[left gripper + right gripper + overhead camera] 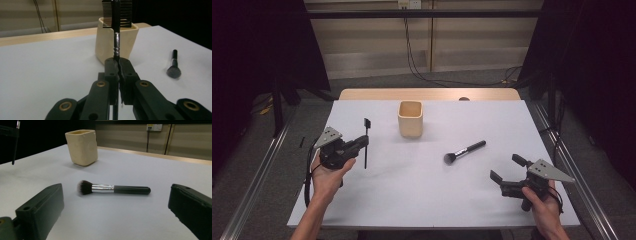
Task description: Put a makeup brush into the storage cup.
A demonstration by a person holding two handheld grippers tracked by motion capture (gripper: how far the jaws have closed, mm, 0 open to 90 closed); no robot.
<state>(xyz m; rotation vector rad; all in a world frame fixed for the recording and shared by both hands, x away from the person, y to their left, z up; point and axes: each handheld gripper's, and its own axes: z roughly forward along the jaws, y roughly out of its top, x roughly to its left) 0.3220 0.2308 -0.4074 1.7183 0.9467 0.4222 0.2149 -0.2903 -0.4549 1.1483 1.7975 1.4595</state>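
Work in hand: judged to be gathering make-up tools into the cup (410,119); one tool is lifted, one lies on the table (422,190).
Left gripper (360,143): jaws closed tight on the thin handle of a comb brush (366,142), as the left gripper view shows.
Comb brush, position: held upright, clear of the table, comb head up; left of the cup and apart from it in the high view.
Reason for hold: judged that the grip low on the stem leaves the handle end free below the jaws, so that end can go into the cup first.
Right gripper (507,169): jaws wide apart and holding nothing; it sits near the right front of the table.
Powder brush (464,151): flat on the table between the cup and the right gripper, bristles toward the person, handle pointing away and to the right.
Reason for right gripper's stance: in the right gripper view the powder brush lies crosswise between the spread jaws, well ahead of them; judged to be lined up for a pickup.
Cup, state: upright, near the back centre of the table, standing alone.
Cup, contents: nothing shows above the rim; the bottom is hidden, so I cannot tell.
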